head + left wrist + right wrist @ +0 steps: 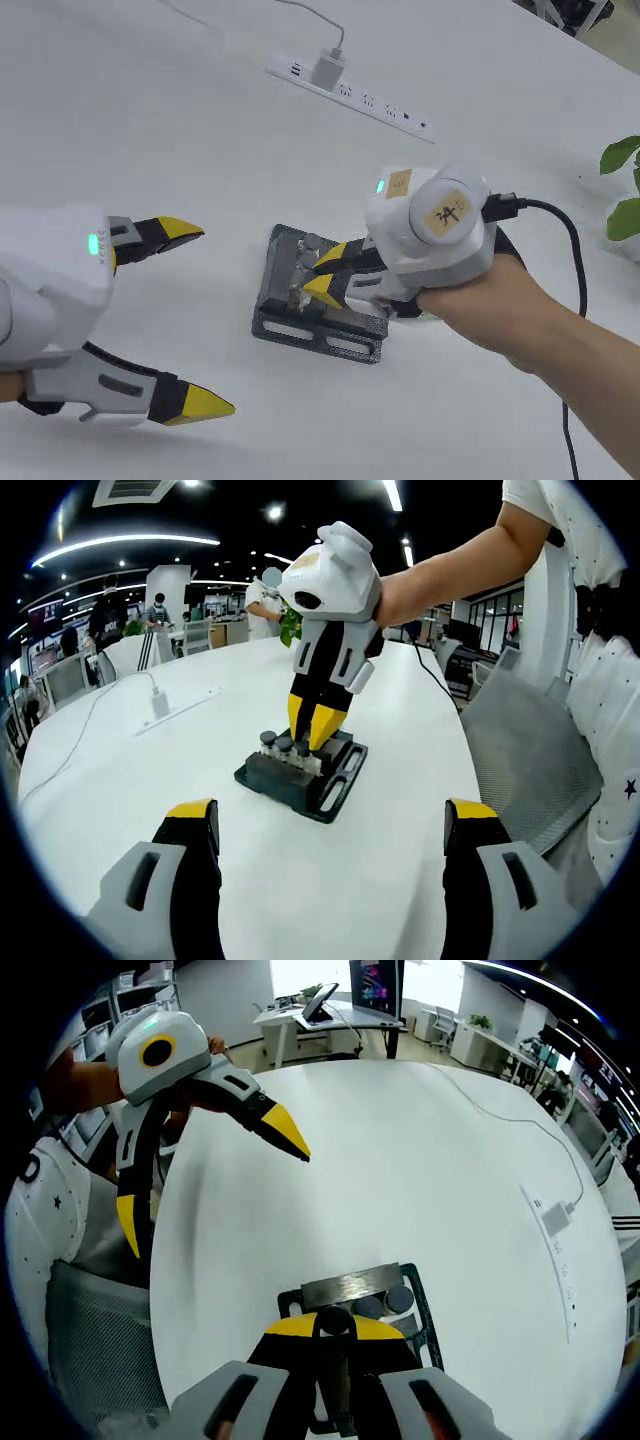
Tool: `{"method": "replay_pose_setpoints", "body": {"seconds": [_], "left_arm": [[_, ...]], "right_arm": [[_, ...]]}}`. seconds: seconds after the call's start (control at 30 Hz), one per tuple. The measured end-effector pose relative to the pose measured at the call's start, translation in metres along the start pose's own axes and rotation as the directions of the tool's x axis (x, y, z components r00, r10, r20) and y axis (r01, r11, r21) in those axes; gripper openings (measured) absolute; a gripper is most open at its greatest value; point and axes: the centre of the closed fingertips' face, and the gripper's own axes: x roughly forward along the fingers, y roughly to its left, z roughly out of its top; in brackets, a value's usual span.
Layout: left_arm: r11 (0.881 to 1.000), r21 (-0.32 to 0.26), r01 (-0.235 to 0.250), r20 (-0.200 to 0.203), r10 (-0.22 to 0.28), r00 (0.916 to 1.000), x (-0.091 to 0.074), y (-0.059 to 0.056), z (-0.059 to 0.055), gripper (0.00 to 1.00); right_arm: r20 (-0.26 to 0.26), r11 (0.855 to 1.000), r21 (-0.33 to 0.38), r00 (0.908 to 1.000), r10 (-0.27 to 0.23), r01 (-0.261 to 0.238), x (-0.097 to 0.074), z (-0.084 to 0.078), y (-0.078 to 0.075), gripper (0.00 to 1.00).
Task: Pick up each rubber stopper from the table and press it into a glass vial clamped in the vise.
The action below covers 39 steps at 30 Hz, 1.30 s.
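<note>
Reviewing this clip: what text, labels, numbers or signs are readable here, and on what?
Tan sticker on the right gripper: handwritten mark, too blurred to read.
Smaller tan sticker beside it: too blurred to read.
Small grey print on the left gripper: too small to read.
Nothing else is legible.

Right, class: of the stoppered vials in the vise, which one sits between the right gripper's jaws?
The end vial, nearest the right gripper; the other vials stand free farther along the row.

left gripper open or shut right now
Open: the left gripper has its yellow-tipped jaws spread wide apart with nothing between them.
</note>
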Motion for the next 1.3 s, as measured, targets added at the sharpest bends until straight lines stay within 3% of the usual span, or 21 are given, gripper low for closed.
{"method": "replay_pose_setpoints", "body": {"seconds": [0.37, 0.87, 0.97, 1.1, 1.23, 1.3], "left_arm": [[1.0, -0.006, 0.001, 0.006, -0.001, 1.0, 0.0017, 0.0004, 0.0007, 0.91], [1.0, -0.007, 0.012, 0.025, -0.012, 0.9996, 0.0076, 0.0012, 0.0084, 0.9], [1.0, -0.009, 0.011, 0.026, -0.01, 0.9996, 0.0069, 0.0015, 0.0088, 0.9], [1.0, -0.013, 0.009, 0.023, -0.009, 0.9997, 0.0055, 0.0008, 0.0071, 0.9], [1.0, -0.019, 0.006, 0.022, -0.006, 0.9997, 0.004, 0.0003, 0.0055, 0.9], [1.0, -0.019, 0.008, 0.019, -0.007, 0.9998, 0.0041, 0.0, 0.0047, 0.89]], "right_arm": [[-0.022, 1.0, -0.005, 0.9998, 0.005, -0.005, 0.0012, -0.0007, -0.0004, 0.06], [-0.057, 0.999, -0.028, 0.9976, -0.039, 0.037, 0.0034, -0.0004, -0.0014, 0.06], [-0.075, 0.996, -0.078, 0.9958, -0.052, 0.046, 0.0034, 0.0, -0.0005, 0.05], [-0.123, 0.978, -0.201, 0.9897, -0.073, 0.048, 0.0037, 0.0008, 0.0001, 0.04], [-0.138, 0.973, -0.228, 0.9872, -0.079, 0.046, 0.0047, 0.0006, 0.0009, 0.04], [-0.13, 0.98, -0.194, 0.9891, -0.07, 0.044, 0.0036, 0.0002, -0.0001, 0.05]]}}
